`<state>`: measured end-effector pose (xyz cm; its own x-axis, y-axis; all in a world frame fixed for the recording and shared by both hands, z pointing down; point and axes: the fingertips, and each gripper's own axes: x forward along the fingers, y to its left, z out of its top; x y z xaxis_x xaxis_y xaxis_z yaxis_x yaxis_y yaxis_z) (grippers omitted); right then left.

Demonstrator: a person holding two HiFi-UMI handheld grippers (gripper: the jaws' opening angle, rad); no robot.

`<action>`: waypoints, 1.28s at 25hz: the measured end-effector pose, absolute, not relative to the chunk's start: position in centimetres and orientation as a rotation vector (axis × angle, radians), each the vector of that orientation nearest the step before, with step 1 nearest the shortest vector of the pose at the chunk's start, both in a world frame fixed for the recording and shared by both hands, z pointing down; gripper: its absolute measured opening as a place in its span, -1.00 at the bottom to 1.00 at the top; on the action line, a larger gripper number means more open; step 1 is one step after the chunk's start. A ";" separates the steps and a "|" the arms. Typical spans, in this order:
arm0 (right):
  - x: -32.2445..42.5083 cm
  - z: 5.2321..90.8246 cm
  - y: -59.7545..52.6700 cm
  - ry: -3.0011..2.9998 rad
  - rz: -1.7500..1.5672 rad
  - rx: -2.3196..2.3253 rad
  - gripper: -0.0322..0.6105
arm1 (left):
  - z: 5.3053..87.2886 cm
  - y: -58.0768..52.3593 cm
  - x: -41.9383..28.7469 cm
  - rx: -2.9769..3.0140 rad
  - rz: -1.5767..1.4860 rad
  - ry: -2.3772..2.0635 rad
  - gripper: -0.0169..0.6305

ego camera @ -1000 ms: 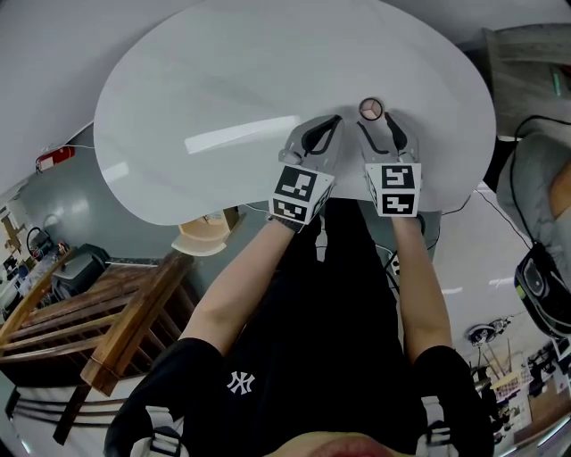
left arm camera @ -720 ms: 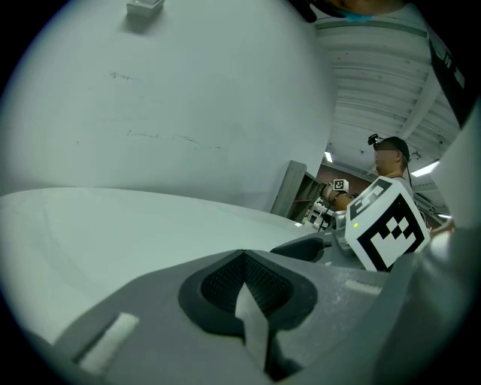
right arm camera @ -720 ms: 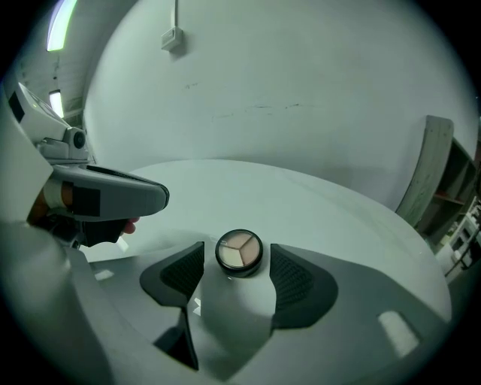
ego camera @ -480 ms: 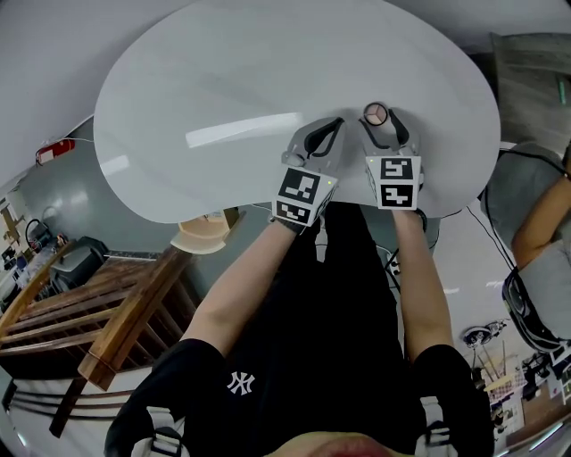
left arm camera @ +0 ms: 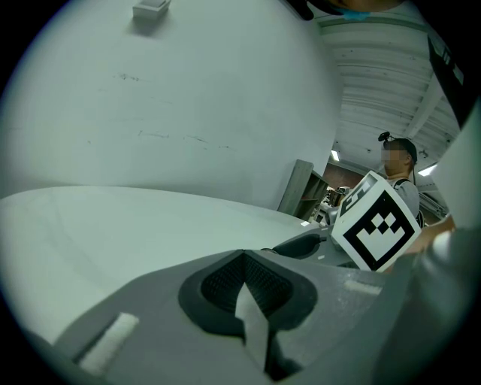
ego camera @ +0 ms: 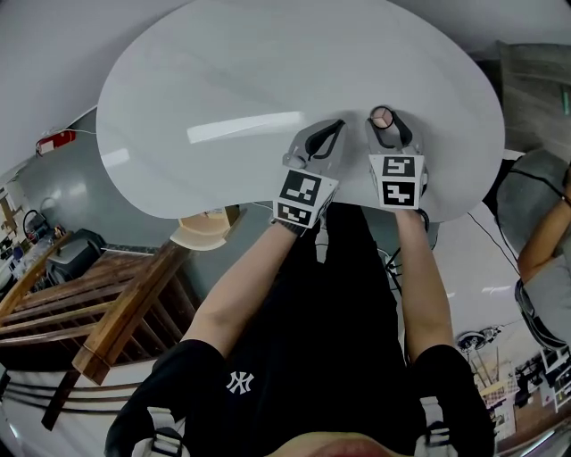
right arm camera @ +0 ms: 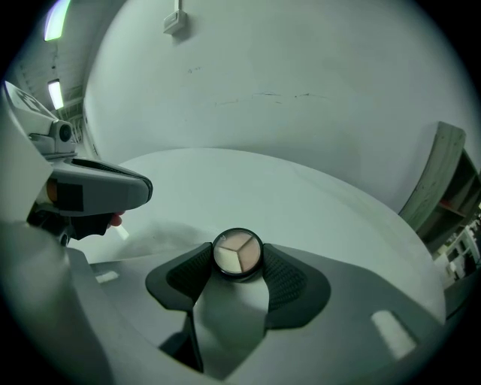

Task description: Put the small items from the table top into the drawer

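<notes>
A small round compact (ego camera: 382, 114) with pale segments in a black rim lies on the white table (ego camera: 223, 80) near its front edge. My right gripper (ego camera: 385, 119) has its two fingertips against the compact's sides. The right gripper view shows the compact (right arm camera: 237, 253) pinched between the dark pads (right arm camera: 289, 282) of that gripper (right arm camera: 237, 262). Just to its left, my left gripper (ego camera: 336, 123) rests over the table, shut, with nothing in it. In the left gripper view its jaws (left arm camera: 242, 257) meet at the tips. No drawer shows in any view.
A wooden bench (ego camera: 89, 321) and a round tan stool (ego camera: 203, 234) stand below the table's left side. A grey shelf (ego camera: 535, 80) and a person's arm (ego camera: 544, 228) are at the right. The wall behind carries a small white box (right arm camera: 174, 22).
My right gripper has moved forward and narrowed, so the compact, earlier beside its left fingertip, now sits between both tips. The left gripper has barely moved.
</notes>
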<state>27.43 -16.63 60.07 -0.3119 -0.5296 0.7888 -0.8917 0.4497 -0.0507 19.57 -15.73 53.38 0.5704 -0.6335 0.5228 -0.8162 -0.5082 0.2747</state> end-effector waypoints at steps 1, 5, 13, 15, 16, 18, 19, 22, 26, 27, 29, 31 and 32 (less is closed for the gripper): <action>27.4 60.1 -16.6 -1.985 0.650 1.189 -0.16 | 53.3 -15.8 19.4 2.312 0.491 -1.169 -0.95; 27.3 59.9 -16.5 -1.996 0.669 1.192 -0.17 | 52.8 -15.7 18.4 2.307 0.490 -1.196 -0.95; 24.7 57.1 -16.3 -2.070 0.630 1.178 -0.16 | 51.0 -14.7 16.2 2.307 0.462 -1.247 -0.95; 23.8 56.1 -16.0 -2.090 0.624 1.181 -0.16 | 50.7 -14.2 15.5 2.308 0.457 -1.255 -0.95; 23.3 55.7 -15.8 -2.099 0.620 1.181 -0.16 | 50.6 -13.9 15.1 2.308 0.454 -1.259 -0.95; 22.3 54.8 -15.2 -2.112 0.613 1.177 -0.16 | 50.2 -13.2 14.3 2.305 0.450 -1.264 -0.95; 21.8 54.3 -14.8 -2.119 0.613 1.173 -0.16 | 50.1 -12.8 13.9 2.301 0.449 -1.267 -0.95; 20.2 53.1 -13.7 -2.144 0.599 1.157 -0.16 | 49.2 -11.8 12.5 2.287 0.435 -1.286 -0.95; 17.9 51.4 -12.1 -2.177 0.569 1.133 -0.16 | 48.1 -10.2 10.4 2.280 0.420 -1.317 -0.95; 17.3 51.0 -11.7 -2.186 0.557 1.128 -0.16 | 47.8 -9.7 9.8 2.278 0.416 -1.325 -0.95; 15.9 50.2 -10.9 -2.206 0.537 1.116 -0.16 | 47.2 -8.9 8.6 2.275 0.404 -1.345 -0.95; 14.3 49.1 -10.0 -2.228 0.518 1.098 -0.16 | 46.4 -8.0 7.4 2.273 0.391 -1.368 -0.95; 13.6 48.6 -9.6 -2.238 0.505 1.089 -0.16 | 46.0 -7.6 6.7 2.271 0.385 -1.383 -0.95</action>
<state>13.57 -9.64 48.58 -0.4888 -0.5765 0.6547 -0.8018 0.5926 -0.0768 6.73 -7.58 45.97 0.4584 -0.7628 0.4560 -0.8888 -0.3956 0.2316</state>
